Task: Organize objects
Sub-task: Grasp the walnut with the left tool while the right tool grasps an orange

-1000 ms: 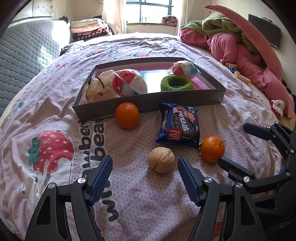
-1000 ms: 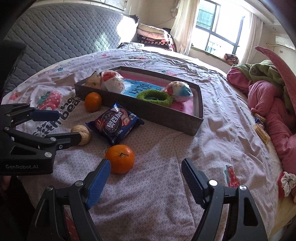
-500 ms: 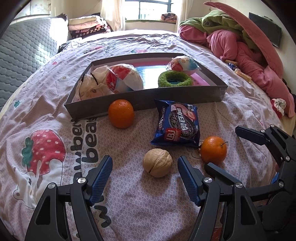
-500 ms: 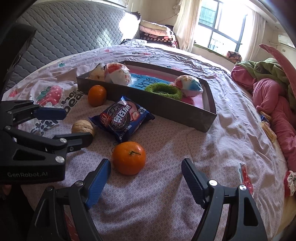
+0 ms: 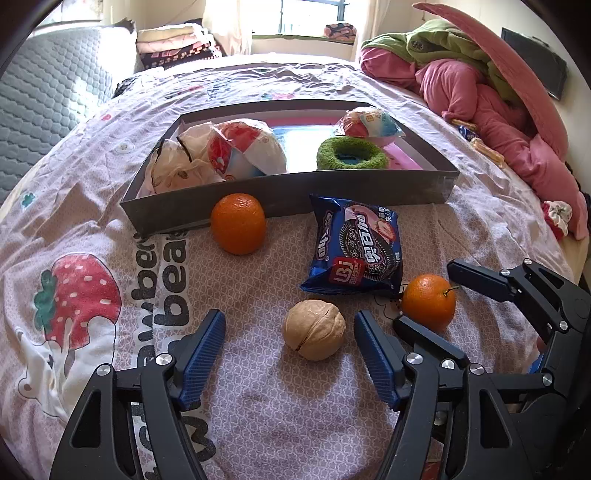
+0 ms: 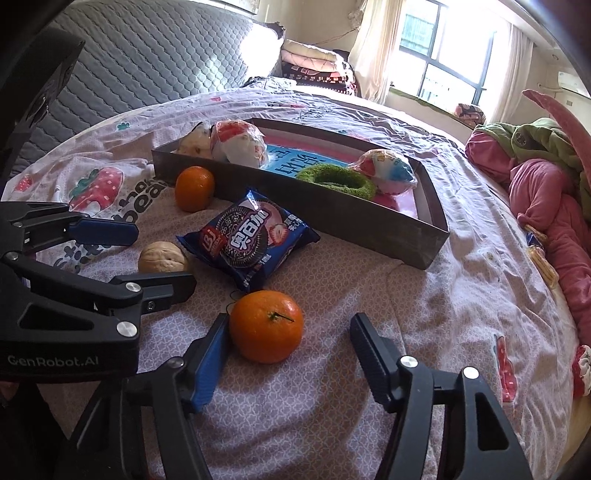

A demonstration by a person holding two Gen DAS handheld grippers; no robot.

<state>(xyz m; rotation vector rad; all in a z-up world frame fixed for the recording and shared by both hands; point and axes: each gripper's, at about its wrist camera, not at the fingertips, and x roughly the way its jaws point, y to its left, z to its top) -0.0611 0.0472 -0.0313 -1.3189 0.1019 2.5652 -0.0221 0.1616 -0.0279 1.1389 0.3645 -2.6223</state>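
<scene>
Right gripper (image 6: 288,356): jaws just closing, orange (image 6: 266,325) between them — only the left pad touched, so a sideways roll is risked. Left gripper (image 5: 290,350): spread wide, walnut (image 5: 314,329) unclasped, off-centre. Cookie packet (image 5: 356,249), second orange (image 5: 238,223) lie nearer the tray (image 5: 288,197) — not yet stowed.

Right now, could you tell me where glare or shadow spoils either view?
Left wrist view: the window is blown out; the walnut is sharp with a soft shadow. Right wrist view: window glare washes the upper right; the near orange stays clear; fisheye bends the tray.
</scene>
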